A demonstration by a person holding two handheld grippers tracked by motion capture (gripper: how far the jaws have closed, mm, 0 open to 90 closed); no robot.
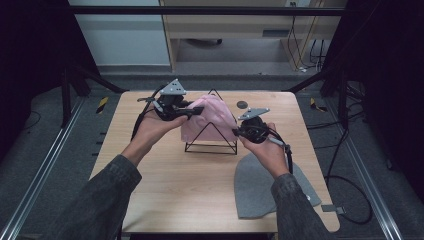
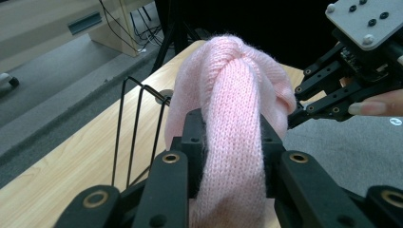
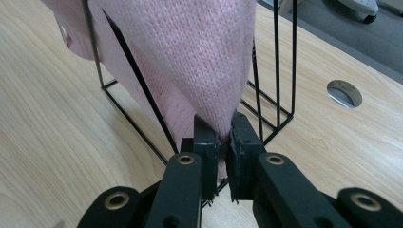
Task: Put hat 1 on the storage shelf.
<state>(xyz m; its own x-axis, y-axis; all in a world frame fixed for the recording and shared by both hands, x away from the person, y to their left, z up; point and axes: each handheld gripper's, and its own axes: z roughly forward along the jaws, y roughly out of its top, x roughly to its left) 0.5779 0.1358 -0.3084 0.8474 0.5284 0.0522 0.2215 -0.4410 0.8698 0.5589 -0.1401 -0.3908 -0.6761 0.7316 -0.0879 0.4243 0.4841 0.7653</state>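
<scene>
From above, a grey knitted hat (image 1: 270,187) lies flat near the worktop's (image 1: 165,185) near right corner, partly under the person's right forearm. Past it, toward the middle of the worktop, stands a black wire rack (image 1: 211,138) with a pink knitted hat (image 1: 212,117) draped over it, and both hands meet there. The left hand (image 1: 155,127) comes in from the left side with its forearm angled toward the far edge, holding the left gripper (image 1: 192,112) roughly level against the hat's upper left. The right hand (image 1: 265,145) holds the right gripper (image 1: 235,132) lower, at the hat's right hem. A small round hole (image 1: 242,104) sits near the far edge.

The left gripper view adds the grip itself: the left gripper (image 2: 231,142) is clamped on a thick bunched fold of the pink hat (image 2: 233,95), with the rack's (image 2: 138,123) 3 wires to its left and the other gripper beyond at the right, a fingertip on it.

The right gripper view shows the right gripper (image 3: 223,137) with its jaws nearly together, pinching a thin edge of the pink hat (image 3: 190,57), which hangs between the rack's (image 3: 138,85) wires, with the round hole (image 3: 344,92) farther off.
</scene>
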